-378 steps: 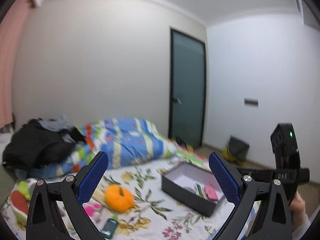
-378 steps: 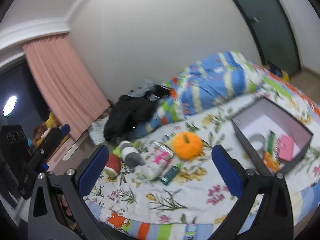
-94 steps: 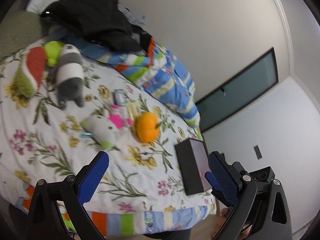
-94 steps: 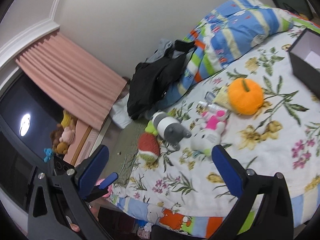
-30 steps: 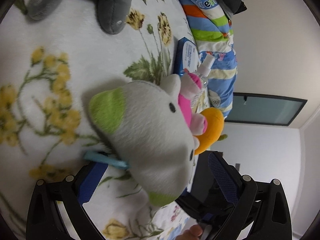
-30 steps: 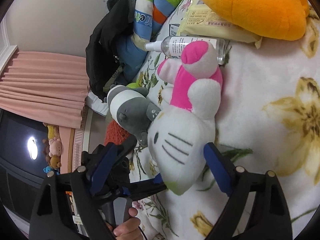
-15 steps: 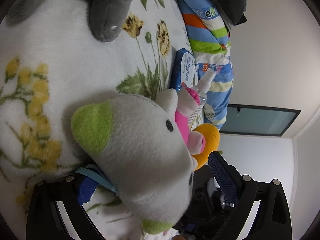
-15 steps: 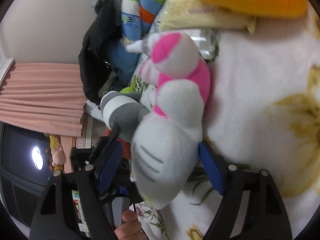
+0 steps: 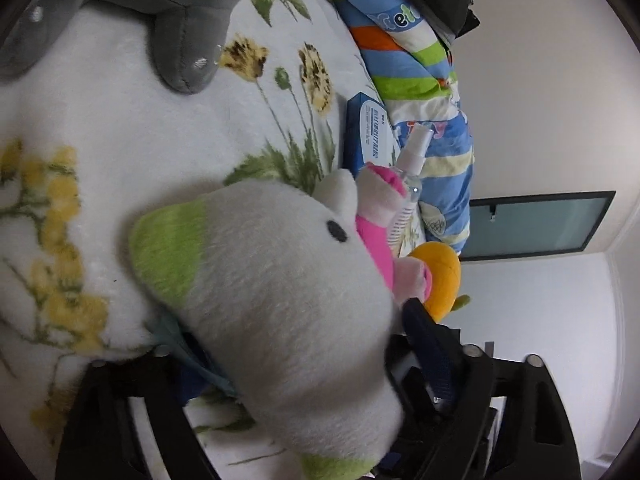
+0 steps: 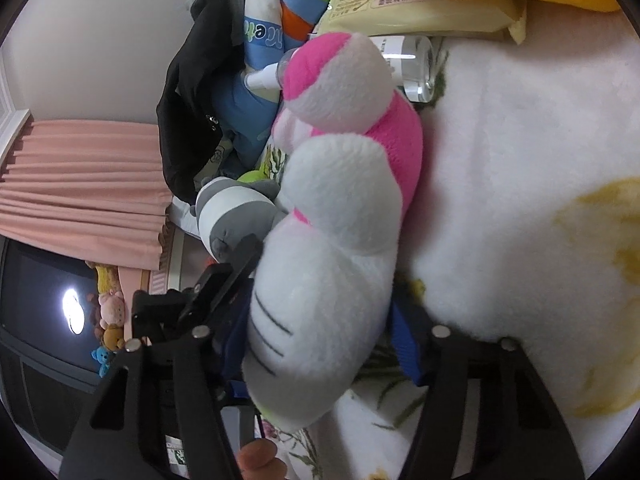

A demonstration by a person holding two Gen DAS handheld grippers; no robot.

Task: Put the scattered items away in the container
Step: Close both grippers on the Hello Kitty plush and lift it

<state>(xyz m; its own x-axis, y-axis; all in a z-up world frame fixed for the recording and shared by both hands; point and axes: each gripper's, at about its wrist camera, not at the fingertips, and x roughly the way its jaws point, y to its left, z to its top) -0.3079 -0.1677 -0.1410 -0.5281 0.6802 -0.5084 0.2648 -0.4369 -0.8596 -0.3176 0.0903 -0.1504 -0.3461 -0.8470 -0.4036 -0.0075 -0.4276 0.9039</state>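
A white cat plush with pink body and green-tipped ears (image 9: 280, 292) lies on the floral bedspread and fills both views. My left gripper (image 9: 304, 364) is closed around its head from one side, the blue pads pressing the fur. My right gripper (image 10: 320, 344) is closed around the same head (image 10: 320, 320) from the opposite side. The container is out of view.
A grey plush (image 9: 168, 8) lies close by, also in the right view (image 10: 236, 208). A clear spray bottle (image 10: 404, 64), a yellow wipes pack (image 10: 420, 4), a blue packet (image 9: 368, 132) and an orange pumpkin plush (image 9: 438, 280) lie beyond. A striped quilt (image 9: 408, 60) borders the bed.
Both grippers have moved in over the cat plush's head and their jaws have narrowed onto it. The plush has shifted slightly.
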